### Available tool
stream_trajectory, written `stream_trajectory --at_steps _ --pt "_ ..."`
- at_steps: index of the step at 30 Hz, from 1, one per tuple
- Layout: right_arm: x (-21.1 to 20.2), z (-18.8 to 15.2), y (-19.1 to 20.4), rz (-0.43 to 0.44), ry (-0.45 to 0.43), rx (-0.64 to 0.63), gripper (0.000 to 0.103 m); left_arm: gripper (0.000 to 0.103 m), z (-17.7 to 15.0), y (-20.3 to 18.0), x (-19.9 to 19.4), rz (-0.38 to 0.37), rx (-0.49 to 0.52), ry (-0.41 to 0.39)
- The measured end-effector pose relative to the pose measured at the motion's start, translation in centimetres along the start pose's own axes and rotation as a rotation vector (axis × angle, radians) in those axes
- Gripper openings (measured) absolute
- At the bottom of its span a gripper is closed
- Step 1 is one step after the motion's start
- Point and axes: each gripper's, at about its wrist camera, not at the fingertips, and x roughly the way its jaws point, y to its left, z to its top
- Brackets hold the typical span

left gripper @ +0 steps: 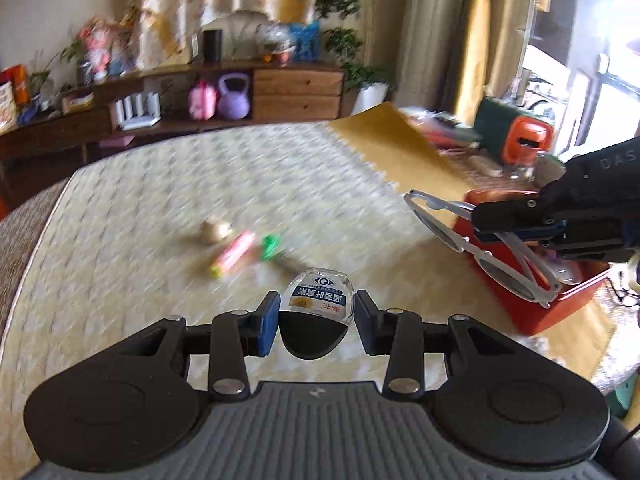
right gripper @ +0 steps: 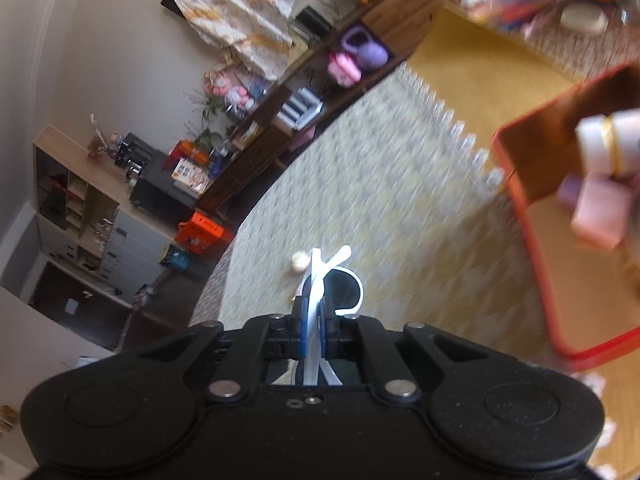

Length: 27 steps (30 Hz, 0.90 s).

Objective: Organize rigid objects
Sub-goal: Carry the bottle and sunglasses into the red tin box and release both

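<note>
sunglasses (left gripper: 480,240), light and brittle, pinched at the folded arms by the right gripper (left gripper: 516,226); left gripper (left gripper: 316,312) clamps a small slick bottle (left gripper: 320,296).

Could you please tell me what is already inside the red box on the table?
In the red box, the right wrist view shows a white jar with a gold band and a blurred pink block. The frame edge cuts off the rest.
</note>
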Motion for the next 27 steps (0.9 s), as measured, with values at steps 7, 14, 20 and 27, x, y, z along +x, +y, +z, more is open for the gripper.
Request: stream_trajectory --at_steps 7,14,20,27 --pt "-5.0 1.5 -2.5 -0.075 -0.079 -0.014 0.005 0.039 2.2 -5.7 0.2 -0.072 0.076 -0.028" --pt "-9.1 2.7 -5.7 -0.137 -0.136 -0.014 0.005 0.039 3.4 -10.7 1.5 -0.133 0.141 -0.026" --pt "-11.3 3.5 -7.7 -0.176 -0.171 -0.019 0.005 0.039 3.7 -14.1 3.0 -0.171 0.203 0.004" --pt "-12.9 3.8 -10.4 -0.247 -0.195 -0.040 0.005 0.039 4.2 -17.8 5.8 -0.177 0.278 0.036"
